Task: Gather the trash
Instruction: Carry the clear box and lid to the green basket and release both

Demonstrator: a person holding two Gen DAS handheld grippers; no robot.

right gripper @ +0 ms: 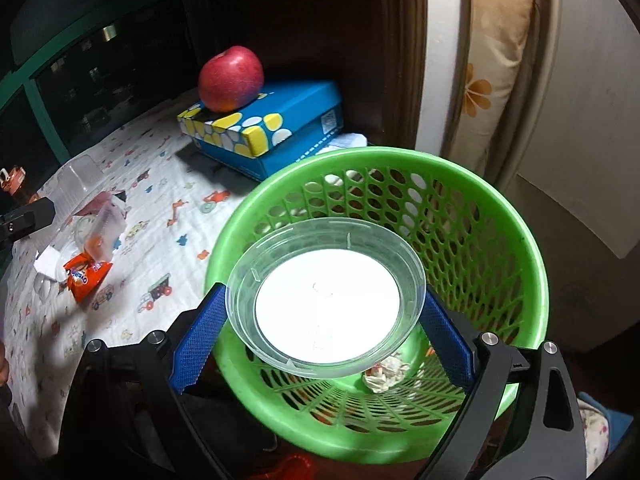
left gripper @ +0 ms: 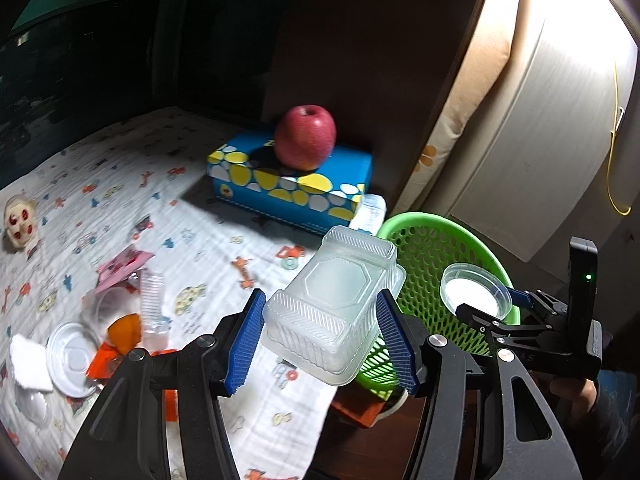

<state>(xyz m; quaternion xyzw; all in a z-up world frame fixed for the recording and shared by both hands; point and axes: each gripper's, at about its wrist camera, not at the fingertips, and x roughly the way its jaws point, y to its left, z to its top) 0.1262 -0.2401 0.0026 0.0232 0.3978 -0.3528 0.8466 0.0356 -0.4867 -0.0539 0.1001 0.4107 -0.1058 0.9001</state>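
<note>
Closest to me, the left gripper [left gripper: 322, 338] pinches a clear plastic clamshell box [left gripper: 334, 304] between its blue pads, holding it in the air just beside the green basket [left gripper: 424, 240]. The right gripper [right gripper: 320, 320] clamps a round clear lid [right gripper: 326, 296] with a white centre, poised right over the basket's mouth. Down in the basket [right gripper: 500, 240] lies a crumpled paper wad [right gripper: 386, 372], so I judge some trash is already in and these two pieces are about to follow.

Further out on the printed cloth [left gripper: 132, 208], plenty is left: an orange wrapper [right gripper: 86, 274], a round clear lid [left gripper: 70, 358], a clear cup on its side [left gripper: 154, 304], a pink card [left gripper: 122, 268] and a white tissue [left gripper: 28, 362], all bunched together. Beyond them, the red apple [left gripper: 306, 138] rests on the blue tissue box [left gripper: 288, 180]; those look like keepers. I'd call the job roughly midway.
</note>
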